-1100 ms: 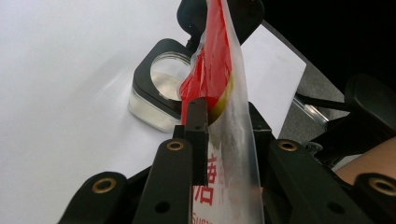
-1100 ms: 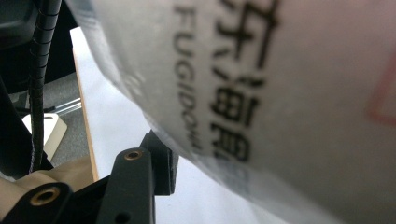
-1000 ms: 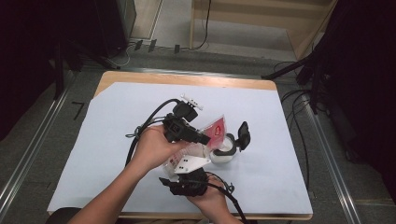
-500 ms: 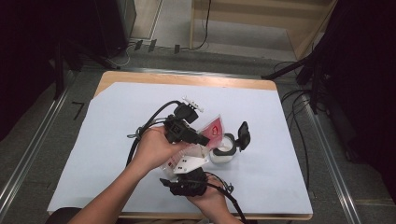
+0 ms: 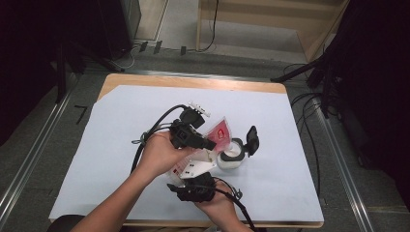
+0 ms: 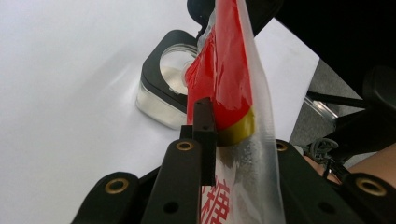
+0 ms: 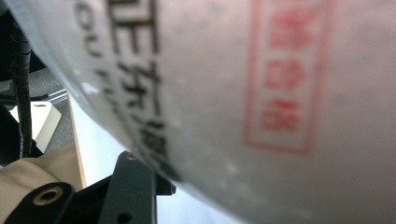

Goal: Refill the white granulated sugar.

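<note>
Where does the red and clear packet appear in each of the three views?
High view: packet at table centre, between the two grippers, just left of the jar.
Left gripper view: packet upright at centre, pinched between the jaws, jar behind it.
Right gripper view: packet's pale printed side, very close.
Shared landmark: the jar.

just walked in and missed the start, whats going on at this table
A person holds a tool in each hand over a paper-covered table. The left tool is clamped on the top of a red and clear pouch, its jaws having just been closing on it. The right tool grips the pouch's lower, white printed end. The pouch is held tilted above a small clear container whose black flip lid stands open.
</note>
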{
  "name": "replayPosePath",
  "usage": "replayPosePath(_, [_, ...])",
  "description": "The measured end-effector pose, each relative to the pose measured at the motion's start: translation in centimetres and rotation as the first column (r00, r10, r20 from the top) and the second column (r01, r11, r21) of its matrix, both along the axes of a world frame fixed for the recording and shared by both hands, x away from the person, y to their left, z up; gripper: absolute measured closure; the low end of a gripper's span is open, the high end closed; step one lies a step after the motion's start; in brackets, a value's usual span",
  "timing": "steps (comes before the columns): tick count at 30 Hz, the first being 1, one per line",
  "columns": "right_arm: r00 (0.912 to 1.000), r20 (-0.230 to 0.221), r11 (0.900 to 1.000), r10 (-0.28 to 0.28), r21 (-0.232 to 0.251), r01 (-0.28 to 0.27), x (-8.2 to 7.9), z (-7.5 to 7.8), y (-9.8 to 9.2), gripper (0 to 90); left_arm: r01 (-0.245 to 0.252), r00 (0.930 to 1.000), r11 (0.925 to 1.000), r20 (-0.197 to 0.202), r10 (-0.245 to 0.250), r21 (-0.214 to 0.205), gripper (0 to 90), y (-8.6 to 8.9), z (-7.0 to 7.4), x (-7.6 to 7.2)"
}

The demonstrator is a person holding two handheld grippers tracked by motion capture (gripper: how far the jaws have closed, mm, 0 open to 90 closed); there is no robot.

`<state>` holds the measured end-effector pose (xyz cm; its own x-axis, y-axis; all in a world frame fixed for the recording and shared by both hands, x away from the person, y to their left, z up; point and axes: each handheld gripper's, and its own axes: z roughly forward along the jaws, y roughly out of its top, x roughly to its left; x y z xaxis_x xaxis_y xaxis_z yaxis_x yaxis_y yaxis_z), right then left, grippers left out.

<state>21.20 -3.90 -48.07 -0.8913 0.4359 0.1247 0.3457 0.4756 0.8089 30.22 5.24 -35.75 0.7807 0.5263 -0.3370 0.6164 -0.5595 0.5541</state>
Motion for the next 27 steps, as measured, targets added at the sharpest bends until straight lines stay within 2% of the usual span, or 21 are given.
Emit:
replayPosePath(3, [1.0,0.005,1.0,-0.001,0.004,0.001,0.1,0.2,-0.2,57.2,0.0,1.0,0.9996,0.006,0.0,-0.027,84.0,0.3,0.4,-0.1])
replayPosePath(8, [0.9998,0.015,0.9999,-0.009,0.01,0.009,0.3,0.5,-0.4,57.0,0.009,0.9997,0.9991,0.022,-0.008,-0.04,84.2,0.8,1.3,-0.3])
replayPosePath(17, [0.9984,0.024,0.9984,-0.052,0.023,0.052,1.0,1.0,-1.3,56.1,0.002,0.9994,0.9935,0.035,0.002,-0.114,84.8,2.6,2.8,-0.2])
replayPosePath(18, [0.9979,0.024,0.9979,-0.06,0.026,0.059,1.1,1.1,-1.4,56.0,-0.001,0.9996,0.9905,0.028,0.005,-0.137,84.8,2.9,2.8,-0.1])
replayPosePath(24, [0.9949,0.057,0.9962,-0.083,0.031,0.081,1.6,1.7,-2.1,55.9,0.009,0.9989,0.983,0.047,0.0,-0.183,84.5,4.3,3.5,0.0])
replayPosePath(25, [0.9944,0.061,0.9959,-0.087,0.033,0.085,1.7,1.9,-2.3,55.9,0.007,0.9986,0.978,0.052,0.004,-0.209,84.5,4.9,3.9,0.0])
replayPosePath(27, [0.9932,0.074,0.9956,-0.09,0.033,0.087,1.8,2.0,-2.4,55.9,0.011,0.9985,0.976,0.055,0.001,-0.217,84.6,5.1,4.0,0.1])
